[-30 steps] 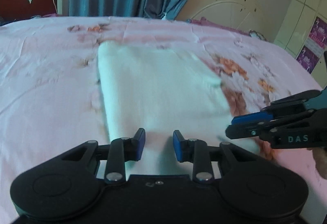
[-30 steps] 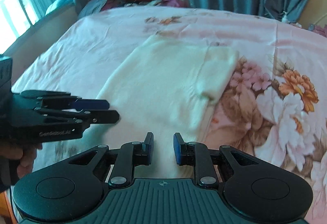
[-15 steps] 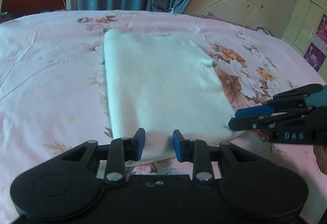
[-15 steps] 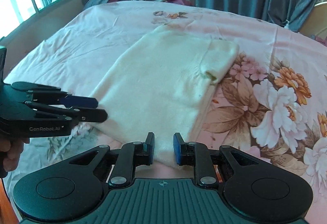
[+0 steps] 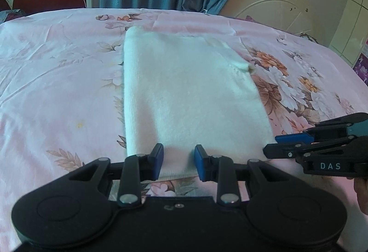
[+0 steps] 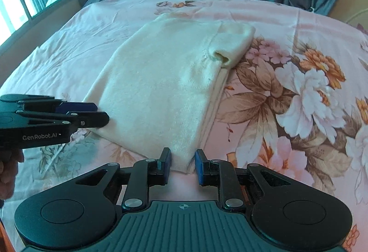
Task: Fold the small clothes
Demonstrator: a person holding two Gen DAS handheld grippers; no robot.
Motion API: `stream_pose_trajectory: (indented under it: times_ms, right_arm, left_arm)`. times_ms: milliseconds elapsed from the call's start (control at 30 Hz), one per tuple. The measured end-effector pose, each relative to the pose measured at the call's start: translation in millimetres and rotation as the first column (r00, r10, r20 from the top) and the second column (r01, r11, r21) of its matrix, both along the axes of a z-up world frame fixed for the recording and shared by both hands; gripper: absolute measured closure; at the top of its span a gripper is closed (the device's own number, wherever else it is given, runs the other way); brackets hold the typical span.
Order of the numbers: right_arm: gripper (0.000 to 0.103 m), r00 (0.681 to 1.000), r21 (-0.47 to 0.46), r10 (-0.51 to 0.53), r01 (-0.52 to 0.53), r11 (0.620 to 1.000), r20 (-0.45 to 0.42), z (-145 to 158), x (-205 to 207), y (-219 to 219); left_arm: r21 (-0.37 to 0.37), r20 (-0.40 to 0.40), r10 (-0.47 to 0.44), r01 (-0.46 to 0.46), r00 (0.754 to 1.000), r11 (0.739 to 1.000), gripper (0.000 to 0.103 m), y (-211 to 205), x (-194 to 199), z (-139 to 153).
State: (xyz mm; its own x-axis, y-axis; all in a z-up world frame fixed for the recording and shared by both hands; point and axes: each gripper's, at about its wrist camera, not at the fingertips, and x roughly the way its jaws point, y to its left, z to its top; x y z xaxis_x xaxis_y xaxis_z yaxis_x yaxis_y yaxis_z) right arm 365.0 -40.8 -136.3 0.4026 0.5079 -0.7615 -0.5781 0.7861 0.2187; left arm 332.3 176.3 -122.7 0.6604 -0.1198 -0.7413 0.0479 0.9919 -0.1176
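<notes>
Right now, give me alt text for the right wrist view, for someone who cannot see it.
A cream folded garment lies on a pink floral bedsheet, its near corner between the open fingers of the right gripper. The left gripper reaches in from the left edge at the garment's other near corner.

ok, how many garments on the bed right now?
1. A cream garment, already folded lengthwise, lies flat mid-bed on the pink floral sheet, its near edge just ahead of both grippers. No other is visible, though the views miss part of the bed.
</notes>
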Motion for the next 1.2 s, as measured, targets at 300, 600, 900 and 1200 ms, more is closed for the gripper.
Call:
stream_pose_trajectory:
  times_ms: [300,600,900,1200]
  right_arm:
    - [0.082,0.998,0.037,-0.053,0.053,0.998,0.022,16,-9,-11]
    - [0.082,0.997,0.069,-0.068,0.065,0.995,0.038,35,-40,-28]
    - [0.001,0.992,-0.039,-0.106,0.108,0.993,0.066,33,-71,-29]
    - [0.0,0.97,0.013,-0.174,0.174,0.985,0.173,94,-126,-50]
  left_arm:
    - [0.014,0.001,0.043,-0.043,0.999,0.999,0.065,-5,-11,12]
    - [0.056,0.043,0.079,-0.081,0.996,0.995,0.03,-18,-49,26]
    - [0.103,0.051,0.138,-0.143,0.989,0.984,0.0,-23,-79,36]
    - [0.075,0.14,0.144,-0.155,0.98,0.985,0.0,-40,-128,88]
